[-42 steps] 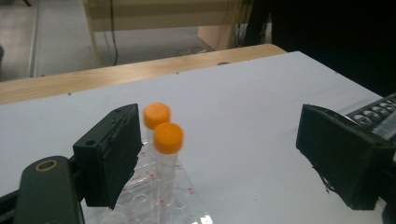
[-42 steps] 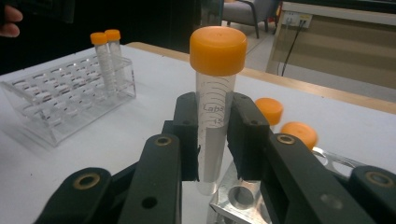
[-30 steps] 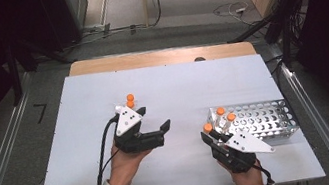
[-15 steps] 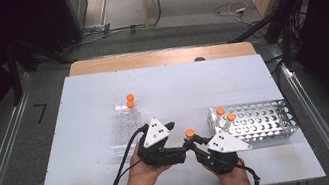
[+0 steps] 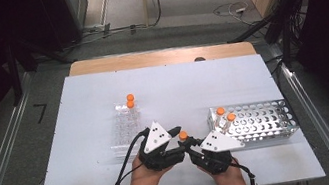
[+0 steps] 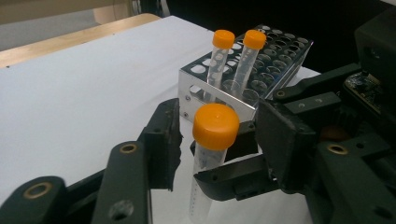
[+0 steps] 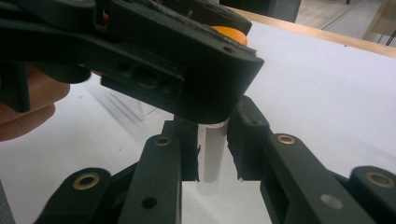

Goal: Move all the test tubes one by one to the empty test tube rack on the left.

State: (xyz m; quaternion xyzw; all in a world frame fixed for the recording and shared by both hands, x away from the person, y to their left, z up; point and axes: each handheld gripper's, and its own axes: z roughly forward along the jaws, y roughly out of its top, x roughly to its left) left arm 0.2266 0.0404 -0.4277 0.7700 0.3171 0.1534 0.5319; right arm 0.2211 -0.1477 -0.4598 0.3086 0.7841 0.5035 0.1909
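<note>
Right gripper (image 7: 212, 149) pinched one orange-capped clear plastic tube (image 6: 212, 154); left gripper (image 6: 217, 140) jaws had been closing around its cap, seemingly not touching yet. Two more capped tubes (image 6: 236, 60) stood in the perforated metal rack (image 5: 263, 121), two in the clear plastic rack (image 5: 125, 127).

Tube (image 5: 183, 137) between two racks (image 5: 126, 127)

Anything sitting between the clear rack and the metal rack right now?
Yes: in the high view both grippers meet there, left gripper and right gripper, around one orange-capped tube between clear rack and metal rack.
</note>
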